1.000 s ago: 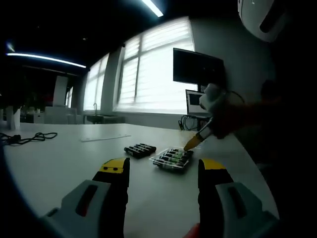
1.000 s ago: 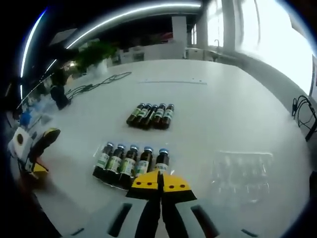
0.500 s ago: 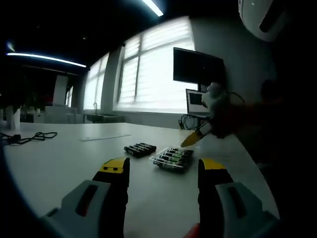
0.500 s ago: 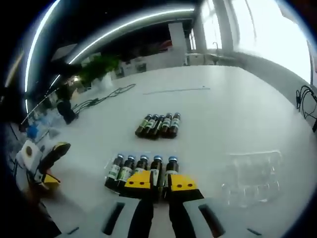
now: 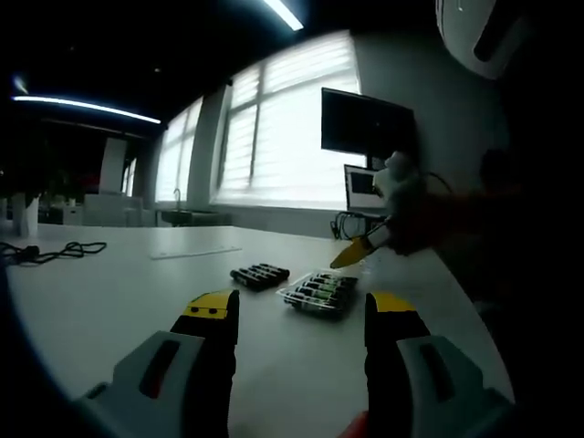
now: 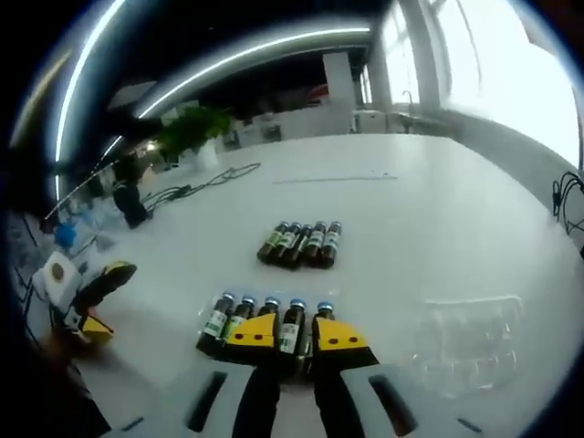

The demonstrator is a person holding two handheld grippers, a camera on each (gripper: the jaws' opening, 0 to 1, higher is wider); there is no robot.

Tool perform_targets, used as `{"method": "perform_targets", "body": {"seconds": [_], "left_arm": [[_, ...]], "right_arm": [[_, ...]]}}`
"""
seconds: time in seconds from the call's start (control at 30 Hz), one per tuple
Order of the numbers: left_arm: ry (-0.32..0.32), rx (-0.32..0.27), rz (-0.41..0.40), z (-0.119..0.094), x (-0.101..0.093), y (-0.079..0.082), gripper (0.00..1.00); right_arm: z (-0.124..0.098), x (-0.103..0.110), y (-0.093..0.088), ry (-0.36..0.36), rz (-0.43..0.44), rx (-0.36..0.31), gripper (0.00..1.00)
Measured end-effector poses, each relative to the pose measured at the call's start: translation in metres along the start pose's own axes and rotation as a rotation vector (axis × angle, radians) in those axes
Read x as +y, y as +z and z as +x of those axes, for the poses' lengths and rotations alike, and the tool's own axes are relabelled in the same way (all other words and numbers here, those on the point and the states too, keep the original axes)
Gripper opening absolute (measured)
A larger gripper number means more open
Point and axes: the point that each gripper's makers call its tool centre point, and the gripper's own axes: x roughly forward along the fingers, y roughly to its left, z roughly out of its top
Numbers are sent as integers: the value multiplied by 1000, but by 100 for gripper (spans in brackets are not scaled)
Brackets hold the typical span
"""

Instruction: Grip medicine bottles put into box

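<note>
The right hand-held gripper (image 6: 296, 334) hangs low over the white table (image 6: 438, 219), its yellow-tipped jaws slightly parted and straddling one bottle in a row of five medicine bottles (image 6: 263, 321) that sits in a clear tray. Whether the jaws actually press on that bottle, I cannot tell. Farther along the table lies a second cluster of bottles (image 6: 301, 244), side by side and well apart from the first row. To the right rests an empty clear plastic box (image 6: 465, 339). The left hand-held gripper (image 5: 294, 318) hovers above the table with jaws spread wide and nothing between them; beyond it the tray of bottles and the loose cluster sit near each other. A black cable (image 6: 196, 181) trails across the far side.
</note>
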Motion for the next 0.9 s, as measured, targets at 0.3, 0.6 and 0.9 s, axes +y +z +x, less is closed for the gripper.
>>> {"method": "perform_targets", "body": {"seconds": [0.3,0.6,0.9], "left_arm": [[-6,4,-2,1,-2,0,48],[2,2,2,1,-1,1,48],[8,0,7,1,1,1,48]], "right_arm": [[-3,1,3,4,23,-68,11],[-6,2,14,0,-12,-144,10],[-4,-8,21,-20,17,-147,10]]}}
